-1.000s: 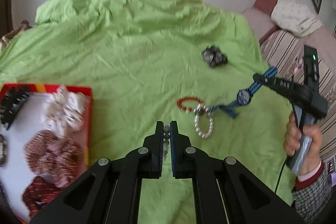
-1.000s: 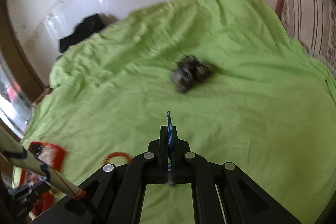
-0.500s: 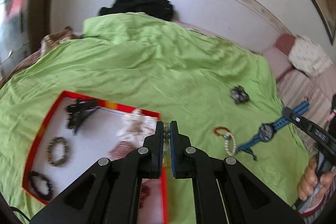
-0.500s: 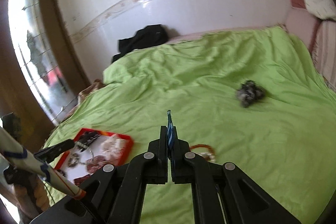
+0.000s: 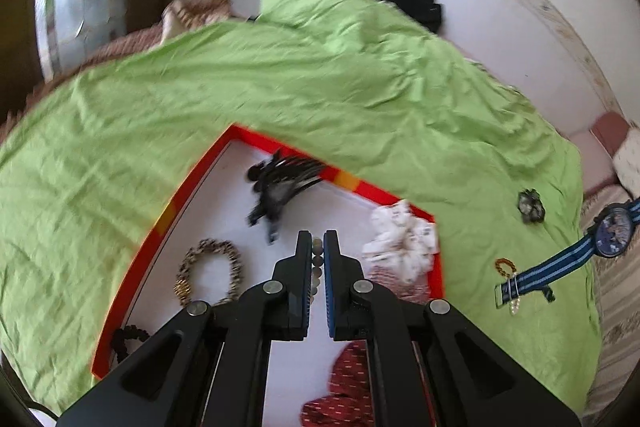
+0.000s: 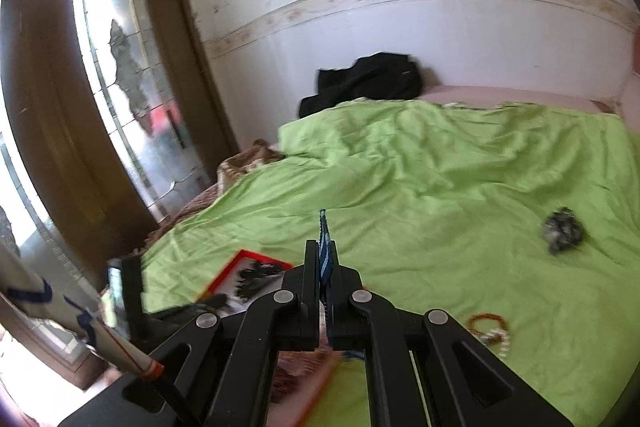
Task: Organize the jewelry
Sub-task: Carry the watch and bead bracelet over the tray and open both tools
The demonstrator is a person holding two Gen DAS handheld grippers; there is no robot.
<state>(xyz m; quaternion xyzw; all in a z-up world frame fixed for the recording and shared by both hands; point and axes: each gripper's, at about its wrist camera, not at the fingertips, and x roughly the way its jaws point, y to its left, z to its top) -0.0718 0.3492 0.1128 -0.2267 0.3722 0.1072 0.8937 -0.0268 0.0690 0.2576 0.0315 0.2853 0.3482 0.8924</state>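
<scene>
Jewelry sorting looks partly done, judging by how things lie around the red-rimmed tray [image 5: 168,215] on the green bedspread [image 5: 320,87]. Inside the tray already sit a black claw clip [image 5: 276,187] near its far edge, a leopard-print bracelet [image 5: 208,271] toward its left side, a dark bead bracelet [image 5: 128,339] at its near left corner, a white scrunchie [image 5: 404,243] at its right corner and red patterned scrunchies [image 5: 348,383] nearer the camera

The left tool [image 5: 317,247] hangs over the tray's middle, its jaws closed on a string of pale grey beads [image 5: 317,263], which looks ready to be set down there. The right tool [image 6: 323,255], to the right of the tray, is clamped on the blue striped strap of a wristwatch [image 5: 614,233]; the watch has a dark blue dial and dangles clear of the bed

Left outside the tray, to its right on the bedspread, are an orange bead bracelet [image 6: 486,321] touching a pearl bracelet [image 6: 504,341], and farther off a dark crumpled scrunchie [image 5: 531,206]. So two pieces are in hand and, it seems, three more wait
</scene>
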